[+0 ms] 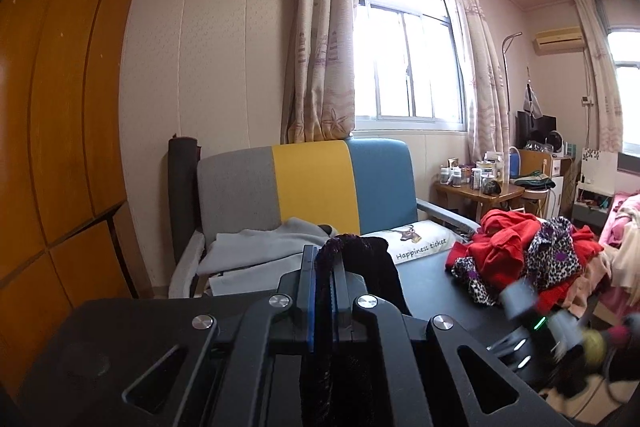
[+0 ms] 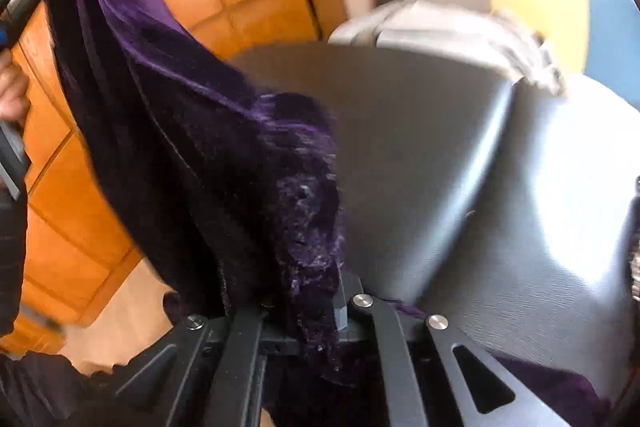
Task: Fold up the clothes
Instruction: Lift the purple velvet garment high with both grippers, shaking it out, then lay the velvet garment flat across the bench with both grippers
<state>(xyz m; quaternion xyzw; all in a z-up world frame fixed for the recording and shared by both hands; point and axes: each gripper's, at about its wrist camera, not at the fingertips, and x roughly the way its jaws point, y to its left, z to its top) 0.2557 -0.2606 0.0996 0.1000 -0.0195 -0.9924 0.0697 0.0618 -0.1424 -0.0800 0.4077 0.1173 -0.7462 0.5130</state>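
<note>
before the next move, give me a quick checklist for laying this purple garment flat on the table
1. Left gripper shut on the purple garment: ok.
2. Right gripper shut on the same garment: ok.
3. Garment stretched between both grippers, no sag: ok.
4. Black table bare ahead of the right gripper: ok.
5. Clothes pile clear of the laying spot: cannot tell.
6. Garment free of twists: cannot tell, picture blurred.

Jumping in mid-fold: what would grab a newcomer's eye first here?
A dark purple velvety garment fills the right wrist view, stretched between both hand-held grippers, each shut on an edge of it. Behind it lies the black table. In the left wrist view, a red and leopard-print clothes heap sits at the right.
</note>
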